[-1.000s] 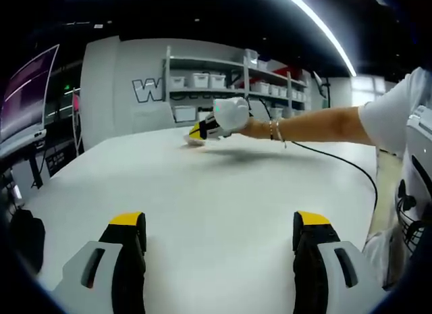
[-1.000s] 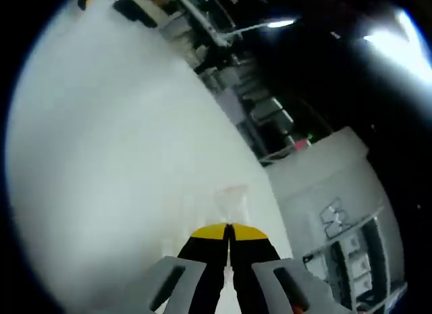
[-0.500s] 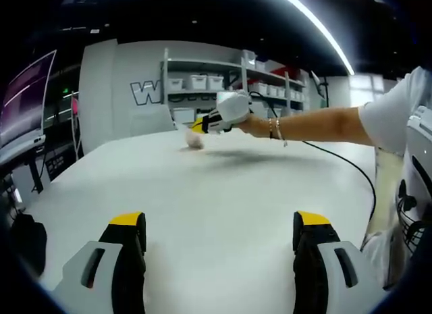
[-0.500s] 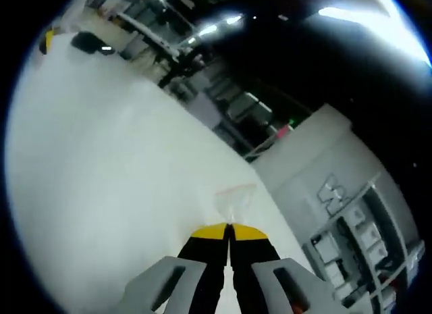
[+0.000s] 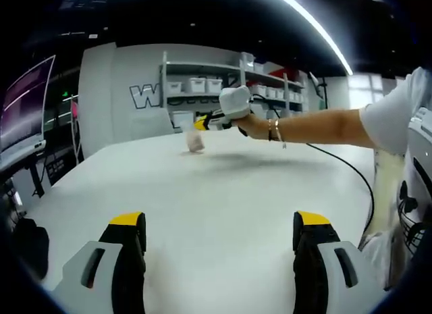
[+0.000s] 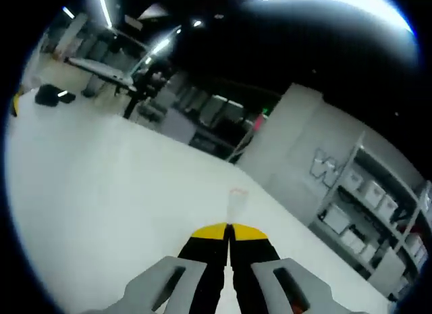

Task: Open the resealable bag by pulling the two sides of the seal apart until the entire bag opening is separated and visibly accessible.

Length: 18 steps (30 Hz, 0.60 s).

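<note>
Bag [image 6: 236, 204]: small, clear, with a faint pinkish seal strip along its far edge. In the right gripper view it sticks out straight ahead of the right gripper [image 6: 229, 227], whose yellow-tipped jaws are pressed together with no gap, pinching the bag's near edge. The bag looks lifted off the white table [image 6: 88, 206], with the table surface behind and below it; the view is too blurred to tell if the seal is parted.

The left gripper view gives the outside angle: the same bag [image 5: 195, 141] hangs down from the right gripper [image 5: 202, 123] over the far side of the table [image 5: 216, 192], its lower end close to the tabletop; contact can't be judged at this range. A gloved hand [image 5: 236, 106] holds that gripper, with a bare forearm [image 5: 317, 125] wearing a bracelet reaching in from the right, and a black cable [image 5: 344, 167] trailing across the table toward the person's white shirt [image 5: 405, 159].

Left gripper [image 5: 219, 236]: jaws spread wide at the near edge of the table, nothing between them, well apart from the bag.

Behind the table, the left gripper view shows white shelves [image 5: 223, 84] with bins against a wall. The right gripper view has the same shelves [image 6: 371, 199] at far right, plus a dark object [image 6: 50, 94] at the table's far left end.
</note>
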### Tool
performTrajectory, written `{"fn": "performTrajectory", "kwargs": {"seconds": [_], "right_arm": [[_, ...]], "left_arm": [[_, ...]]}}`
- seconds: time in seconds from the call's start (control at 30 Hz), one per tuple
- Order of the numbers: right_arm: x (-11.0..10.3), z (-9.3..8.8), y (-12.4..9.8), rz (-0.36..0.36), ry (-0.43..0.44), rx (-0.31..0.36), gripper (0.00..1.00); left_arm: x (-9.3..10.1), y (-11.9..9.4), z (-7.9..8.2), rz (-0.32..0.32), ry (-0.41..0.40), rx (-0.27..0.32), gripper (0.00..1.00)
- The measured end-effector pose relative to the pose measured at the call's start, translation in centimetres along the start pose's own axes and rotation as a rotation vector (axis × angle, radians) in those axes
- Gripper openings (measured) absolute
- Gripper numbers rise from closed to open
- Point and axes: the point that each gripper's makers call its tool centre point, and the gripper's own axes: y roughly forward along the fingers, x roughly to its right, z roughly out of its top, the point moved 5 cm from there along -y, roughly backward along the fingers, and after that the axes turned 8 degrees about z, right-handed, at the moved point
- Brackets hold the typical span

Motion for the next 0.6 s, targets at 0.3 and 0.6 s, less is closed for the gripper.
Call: {"fn": "performTrajectory", "kwargs": {"seconds": [0.3,0.6], "right_arm": [[0.0,0.9,-1.9,-0.006,0.054,0.022,0.0],[0.5,1.8,-4.2,-0.02,0.07,0.039,0.0]], "left_arm": [[1.4,-0.1,0.4,-0.026,0.02,0.005,0.89],[1.9,-0.5,1.1,-0.035,0.034,0.027,0.89]]}}
